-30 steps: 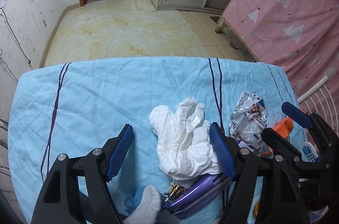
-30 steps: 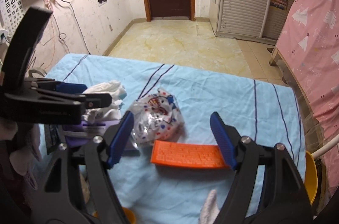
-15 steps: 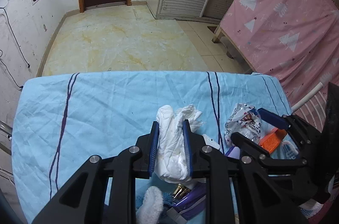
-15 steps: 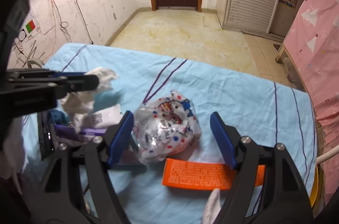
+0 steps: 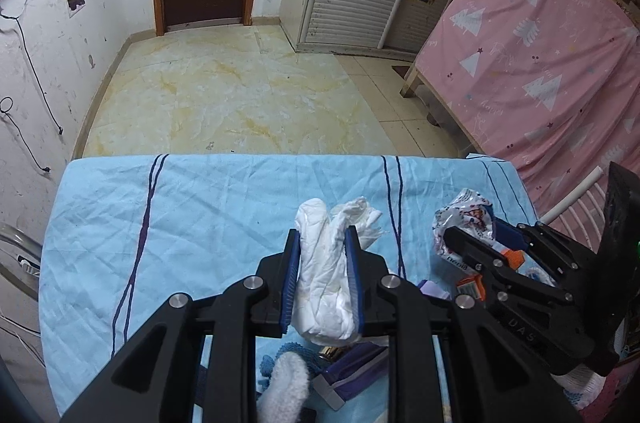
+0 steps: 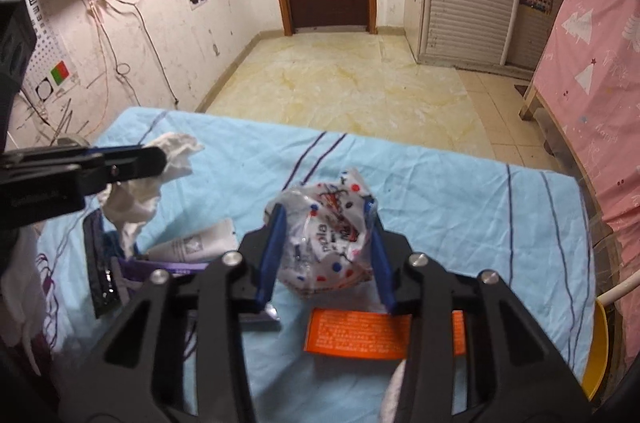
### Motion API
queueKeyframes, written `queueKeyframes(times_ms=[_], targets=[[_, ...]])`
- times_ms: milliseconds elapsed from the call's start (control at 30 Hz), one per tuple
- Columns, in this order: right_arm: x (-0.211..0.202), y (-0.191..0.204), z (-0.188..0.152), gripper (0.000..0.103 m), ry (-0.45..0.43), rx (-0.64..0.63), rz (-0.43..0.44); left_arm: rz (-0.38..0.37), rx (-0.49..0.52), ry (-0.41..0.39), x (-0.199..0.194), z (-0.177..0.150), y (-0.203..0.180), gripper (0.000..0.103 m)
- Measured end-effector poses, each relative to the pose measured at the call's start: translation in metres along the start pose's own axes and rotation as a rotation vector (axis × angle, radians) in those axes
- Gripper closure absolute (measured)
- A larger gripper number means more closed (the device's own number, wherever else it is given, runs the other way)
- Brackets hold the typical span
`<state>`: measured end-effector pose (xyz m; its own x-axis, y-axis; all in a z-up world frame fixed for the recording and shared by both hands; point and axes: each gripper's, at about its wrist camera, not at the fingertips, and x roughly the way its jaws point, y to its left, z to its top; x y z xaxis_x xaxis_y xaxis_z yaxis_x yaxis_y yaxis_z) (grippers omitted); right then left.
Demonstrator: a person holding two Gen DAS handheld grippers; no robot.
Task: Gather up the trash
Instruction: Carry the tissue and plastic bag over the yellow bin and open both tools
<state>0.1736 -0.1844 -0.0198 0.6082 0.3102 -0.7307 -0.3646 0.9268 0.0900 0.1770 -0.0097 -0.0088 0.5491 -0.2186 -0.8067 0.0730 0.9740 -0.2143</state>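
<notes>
My left gripper (image 5: 322, 239) is shut on a crumpled white tissue wad (image 5: 326, 275) and holds it above the blue cloth-covered table (image 5: 200, 215). The wad also shows in the right wrist view (image 6: 140, 195), gripped by the left gripper (image 6: 158, 159). My right gripper (image 6: 326, 215) is shut on a crumpled clear plastic wrapper with red and blue dots (image 6: 324, 247). That wrapper shows in the left wrist view (image 5: 464, 219), with the right gripper (image 5: 472, 239) around it.
An orange packet (image 6: 360, 333) lies on the cloth below the right gripper. A purple pouch (image 6: 160, 267), a white printed tube (image 6: 196, 243) and a blue knitted item (image 5: 280, 363) lie near the front. A pink-covered bed (image 5: 540, 63) stands right. A yellow bin rim (image 6: 598, 351) is at the table's right.
Both grippers closed: the left on the white tissue wad, then the right on the dotted wrapper. Both items have been lifted a little off the cloth.
</notes>
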Motion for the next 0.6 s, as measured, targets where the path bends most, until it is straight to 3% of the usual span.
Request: queueKeyframes(times_ms=[267, 600], targets=[[-0.034, -0.018, -0.003, 0.065, -0.079, 0.037, -0.016, -0.001, 0.035, -0.041, -0.028, 0.002, -0.023, 0.090], [-0.074, -0.066, -0.025, 0.065, -0.160, 0.120, -0.050, 0.004, 0.130, -0.067, -0.040, 0.003, -0.091, 0.089]])
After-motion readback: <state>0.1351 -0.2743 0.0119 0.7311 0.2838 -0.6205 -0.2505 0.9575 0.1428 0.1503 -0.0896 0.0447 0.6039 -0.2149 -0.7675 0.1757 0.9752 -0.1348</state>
